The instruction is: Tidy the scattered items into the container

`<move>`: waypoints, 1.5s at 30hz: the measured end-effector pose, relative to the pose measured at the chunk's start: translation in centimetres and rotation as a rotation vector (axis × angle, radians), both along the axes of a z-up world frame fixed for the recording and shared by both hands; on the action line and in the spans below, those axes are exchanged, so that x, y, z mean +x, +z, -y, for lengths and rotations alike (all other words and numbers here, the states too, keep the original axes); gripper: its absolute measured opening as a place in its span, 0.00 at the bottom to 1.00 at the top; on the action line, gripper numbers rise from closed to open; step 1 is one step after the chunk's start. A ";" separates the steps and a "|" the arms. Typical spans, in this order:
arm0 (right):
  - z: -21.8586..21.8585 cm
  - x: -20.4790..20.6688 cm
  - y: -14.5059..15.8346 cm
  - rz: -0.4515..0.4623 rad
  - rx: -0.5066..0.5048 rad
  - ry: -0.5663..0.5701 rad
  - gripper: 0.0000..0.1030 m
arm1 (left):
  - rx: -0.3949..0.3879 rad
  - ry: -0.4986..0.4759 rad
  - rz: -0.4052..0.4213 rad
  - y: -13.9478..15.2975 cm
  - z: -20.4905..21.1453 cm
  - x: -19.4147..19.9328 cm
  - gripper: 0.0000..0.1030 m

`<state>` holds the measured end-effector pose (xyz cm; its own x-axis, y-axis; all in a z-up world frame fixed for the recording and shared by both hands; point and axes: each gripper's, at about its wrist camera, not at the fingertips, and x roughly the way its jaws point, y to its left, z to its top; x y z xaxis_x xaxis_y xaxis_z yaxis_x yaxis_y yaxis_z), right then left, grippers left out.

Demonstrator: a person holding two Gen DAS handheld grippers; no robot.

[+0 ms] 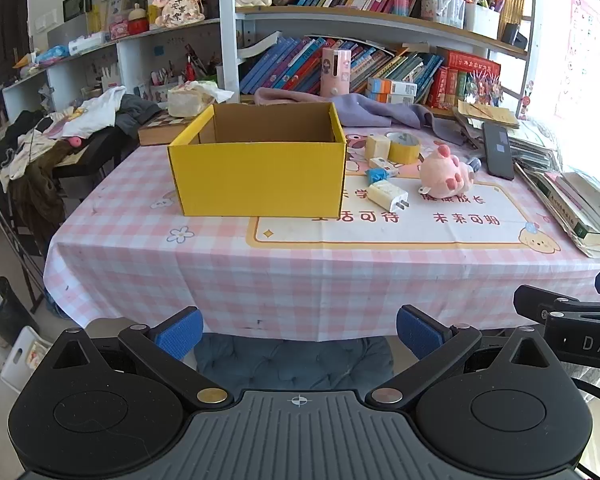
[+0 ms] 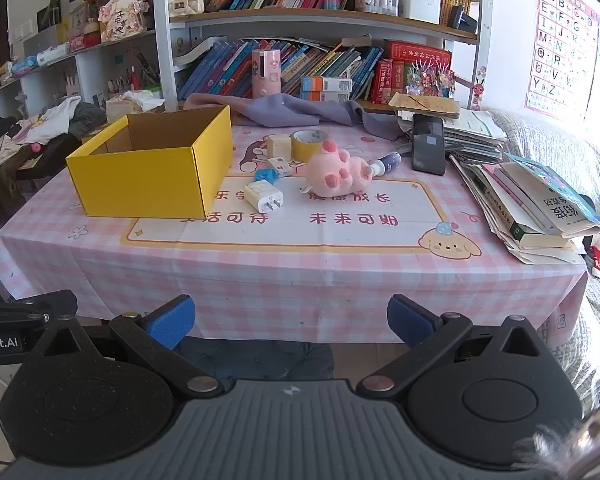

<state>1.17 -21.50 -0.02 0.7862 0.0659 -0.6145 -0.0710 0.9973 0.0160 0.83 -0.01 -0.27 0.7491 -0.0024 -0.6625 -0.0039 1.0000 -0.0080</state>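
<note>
An open yellow cardboard box (image 1: 260, 172) (image 2: 148, 176) stands on the pink checked table and looks empty. To its right lie a white plug charger (image 1: 388, 196) (image 2: 263, 195), a pink plush pig (image 1: 446, 172) (image 2: 336, 174), a yellow tape roll (image 1: 403, 147) (image 2: 309, 143), a cream block (image 1: 377, 147) (image 2: 280, 145), a small white box (image 2: 280, 166), a blue wrapper (image 2: 265, 175) and a small spray bottle (image 2: 384, 162). My left gripper (image 1: 299, 334) and right gripper (image 2: 291, 324) are both open and empty, held below the table's front edge.
A black phone (image 2: 428, 144) lies at the back right beside stacked books and papers (image 2: 532, 204). A purple cloth (image 2: 300, 114) lies behind the items, under a full bookshelf. Clothes pile on a side table (image 1: 60, 136) at left. A cushioned chair (image 1: 292, 360) sits under the table.
</note>
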 end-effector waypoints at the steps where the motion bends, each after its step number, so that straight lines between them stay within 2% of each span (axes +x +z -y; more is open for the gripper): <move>1: 0.0 0.0 0.0 0.000 0.000 0.000 1.00 | 0.000 0.000 -0.002 0.0 0.0 0.1 1.00; 45: -0.7 1.2 -0.6 -0.043 -0.023 0.002 1.00 | -0.004 -0.011 -0.052 -0.9 -0.4 1.5 1.00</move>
